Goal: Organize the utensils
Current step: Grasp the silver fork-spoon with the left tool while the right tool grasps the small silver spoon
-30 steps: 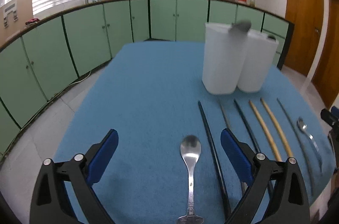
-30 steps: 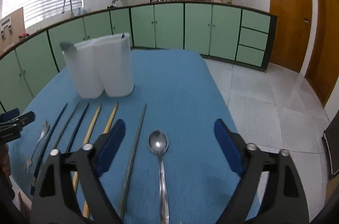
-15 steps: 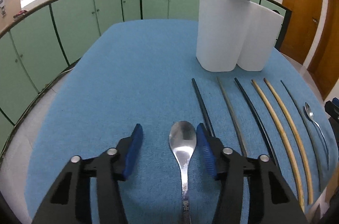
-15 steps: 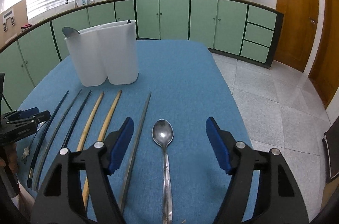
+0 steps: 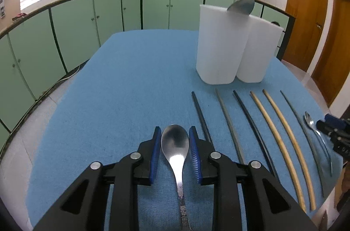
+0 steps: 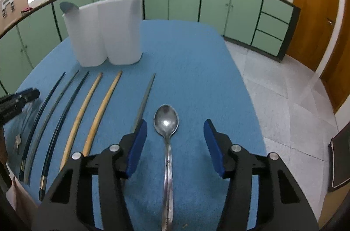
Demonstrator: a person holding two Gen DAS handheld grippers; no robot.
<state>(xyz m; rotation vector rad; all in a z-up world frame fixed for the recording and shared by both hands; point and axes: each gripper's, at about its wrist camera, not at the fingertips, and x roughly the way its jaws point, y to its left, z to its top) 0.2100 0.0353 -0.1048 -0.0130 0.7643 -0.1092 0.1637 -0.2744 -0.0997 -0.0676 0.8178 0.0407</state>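
The left spoon [image 5: 175, 144], lying on the blue cloth [image 5: 122, 82] in front of the white holder [image 5: 221, 49], is now being clamped at its bowl by the left gripper [image 5: 175, 150], whose pads were wide apart a second ago. Lifting seems imminent. The right gripper [image 6: 172, 143] is being kept spread around the right spoon [image 6: 166, 121], ungrasped.

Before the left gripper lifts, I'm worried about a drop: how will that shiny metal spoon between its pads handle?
The shiny metal spoon looks rigid, so it shouldn't flex. Its polished, rounded bowl sits between the left gripper pads, so it may slip or pivot. The long handle trails back unsupported over the blue tablecloth, so it could droop once raised.
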